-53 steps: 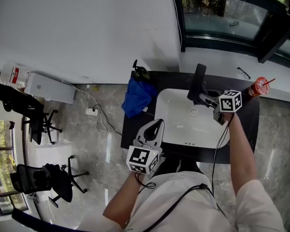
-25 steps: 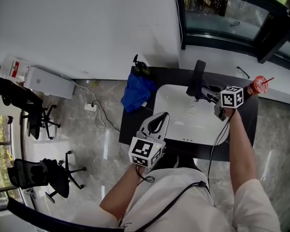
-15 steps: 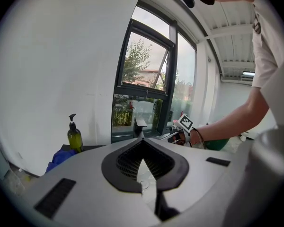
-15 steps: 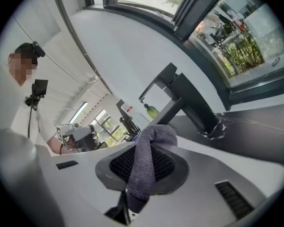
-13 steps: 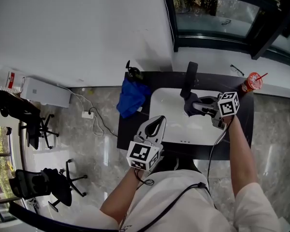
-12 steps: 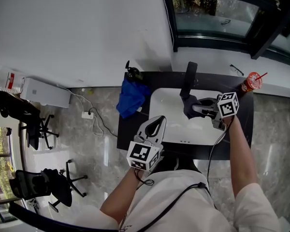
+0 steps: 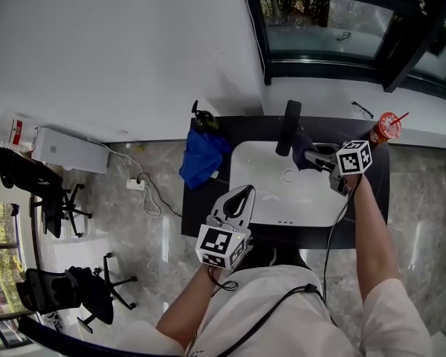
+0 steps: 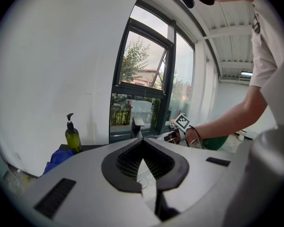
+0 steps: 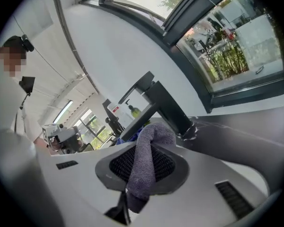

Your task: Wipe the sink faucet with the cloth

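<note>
Behind the white rectangular sink (image 7: 262, 171): a tall black angular faucet (image 7: 288, 127) stands upright at the back rim, on the black countertop (image 7: 197, 207).
Right gripper (image 7: 316, 158): over the sink's back right part, jaws clamped on a grey-purple terry cloth (image 9: 148, 161).
Cloth position: bunched between the jaws and folded over their tips, up against the faucet's lower column, above the sink's back rim.
Left gripper (image 8: 141, 141): jaws together with the tips touching and nothing between them, held just beside the sink's front left corner.
Crumpled blue fabric (image 7: 203, 157): left of the sink, draped over the counter's edge.
Green soap bottle with black pump (image 7: 201, 114): behind and left of the sink, at the counter's corner.
Red cup with a straw (image 7: 384, 127): behind and right of the sink.
</note>
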`<state>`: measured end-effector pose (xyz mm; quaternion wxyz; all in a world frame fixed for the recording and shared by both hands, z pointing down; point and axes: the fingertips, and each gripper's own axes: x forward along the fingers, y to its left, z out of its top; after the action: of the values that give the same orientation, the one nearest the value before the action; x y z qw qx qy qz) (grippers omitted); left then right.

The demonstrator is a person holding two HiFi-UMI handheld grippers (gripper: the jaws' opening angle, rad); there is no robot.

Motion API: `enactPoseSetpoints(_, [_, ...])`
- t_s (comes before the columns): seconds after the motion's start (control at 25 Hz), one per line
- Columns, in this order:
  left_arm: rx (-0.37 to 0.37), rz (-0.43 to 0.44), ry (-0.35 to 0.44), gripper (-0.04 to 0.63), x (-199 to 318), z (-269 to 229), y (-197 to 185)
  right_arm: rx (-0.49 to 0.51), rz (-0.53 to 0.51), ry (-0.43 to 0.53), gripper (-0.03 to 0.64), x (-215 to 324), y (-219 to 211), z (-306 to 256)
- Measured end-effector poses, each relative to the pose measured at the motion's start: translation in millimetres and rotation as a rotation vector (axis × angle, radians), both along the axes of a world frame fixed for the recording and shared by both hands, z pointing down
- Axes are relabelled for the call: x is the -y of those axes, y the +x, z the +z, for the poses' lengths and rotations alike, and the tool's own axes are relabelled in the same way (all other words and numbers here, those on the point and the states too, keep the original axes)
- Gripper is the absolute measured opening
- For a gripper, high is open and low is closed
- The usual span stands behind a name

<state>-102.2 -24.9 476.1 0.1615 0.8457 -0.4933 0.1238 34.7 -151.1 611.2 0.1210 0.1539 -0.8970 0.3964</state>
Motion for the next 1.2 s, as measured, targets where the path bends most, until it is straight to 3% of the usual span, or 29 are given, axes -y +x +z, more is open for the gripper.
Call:
enactPoseSetpoints(0.24, [0.016, -0.016, -0.002, -0.008, -3, 2, -10, -0.058, 0.046, 0.052, 0.057, 26, -10, 3])
enactPoseSetpoints(0.36, [0.018, -0.023, -0.004, -0.008, -5, 3, -13, 0.024, -0.020, 0.040, 0.057, 12, -23, -10])
enactPoseSetpoints(0.56, [0.007, -0.022, -0.003, -0.008, -4, 1, -9, 0.193, -0.200, -0.062, 0.057, -38, -34, -30])
enactPoseSetpoints(0.72, [0.004, -0.008, 0.006, -0.008, -2, -1, -2, 0.228, -0.256, -0.127, 0.057, -61, -22, -29])
enactPoseSetpoints(0.84, [0.003, -0.009, 0.005, -0.008, -3, 0, -1, 0.192, -0.216, -0.137, 0.057, -59, -5, -20])
enactPoseSetpoints(1.04, [-0.001, -0.020, -0.004, -0.008, -4, 1, 0, 0.067, -0.056, -0.074, 0.057, -20, 12, -3])
enactPoseSetpoints(1.2, [0.007, -0.027, -0.005, -0.008, -5, 1, -4, 0.048, 0.065, -0.023, 0.057, 16, 7, -1])
